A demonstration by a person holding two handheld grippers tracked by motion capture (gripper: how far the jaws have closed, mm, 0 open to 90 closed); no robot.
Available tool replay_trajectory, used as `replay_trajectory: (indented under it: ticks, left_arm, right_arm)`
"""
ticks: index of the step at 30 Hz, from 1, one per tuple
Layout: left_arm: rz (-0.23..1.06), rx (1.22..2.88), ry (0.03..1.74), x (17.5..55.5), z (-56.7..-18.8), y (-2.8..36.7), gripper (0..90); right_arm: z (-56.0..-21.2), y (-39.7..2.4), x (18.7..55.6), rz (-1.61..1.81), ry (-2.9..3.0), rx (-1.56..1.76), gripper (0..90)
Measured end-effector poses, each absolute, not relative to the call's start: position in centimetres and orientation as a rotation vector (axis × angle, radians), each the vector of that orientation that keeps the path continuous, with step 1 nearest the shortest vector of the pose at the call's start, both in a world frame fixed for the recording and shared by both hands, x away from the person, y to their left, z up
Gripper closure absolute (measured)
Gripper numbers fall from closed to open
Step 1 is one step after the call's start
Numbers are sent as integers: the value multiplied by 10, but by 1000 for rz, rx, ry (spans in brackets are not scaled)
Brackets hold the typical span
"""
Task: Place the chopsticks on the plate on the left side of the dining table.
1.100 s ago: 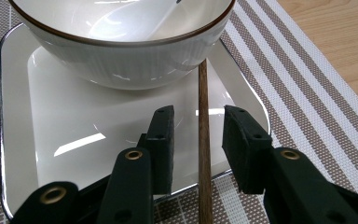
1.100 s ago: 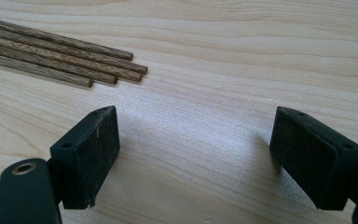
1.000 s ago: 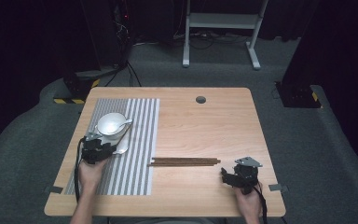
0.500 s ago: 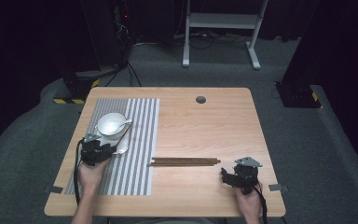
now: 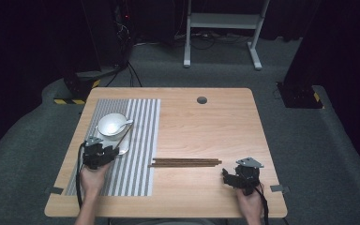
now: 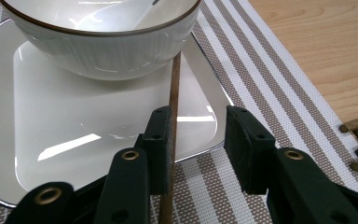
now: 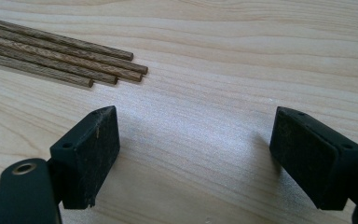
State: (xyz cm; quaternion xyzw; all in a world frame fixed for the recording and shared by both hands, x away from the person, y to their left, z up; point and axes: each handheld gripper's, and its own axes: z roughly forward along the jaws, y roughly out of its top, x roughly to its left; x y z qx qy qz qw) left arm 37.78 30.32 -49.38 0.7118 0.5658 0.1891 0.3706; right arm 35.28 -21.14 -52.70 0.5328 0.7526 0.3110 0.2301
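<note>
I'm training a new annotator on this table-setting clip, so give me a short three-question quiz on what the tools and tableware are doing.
1. True or false: the right tool grips a chopstick from the bundle.
2. What does the bowl stand on?
3. The chopstick at the left tool: A) lies against one pad; B) is clamped by both pads; C) sits inside the bowl.
Key: 1 false, its jaws are open over bare table. 2 the white plate. 3 A.
</note>
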Motion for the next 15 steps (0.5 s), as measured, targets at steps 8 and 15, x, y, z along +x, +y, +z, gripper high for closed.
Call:
replay_trajectory:
  ticks: [8, 15]
  left_arm:
    - [503, 1847, 1445, 375, -494, 300, 614]
    - [468, 1814, 1419, 374, -490, 297, 605]
  right_arm:
    - [-527, -211, 353, 856, 2070, 1466, 155]
    - [-527, -211, 353, 855, 2070, 1466, 155]
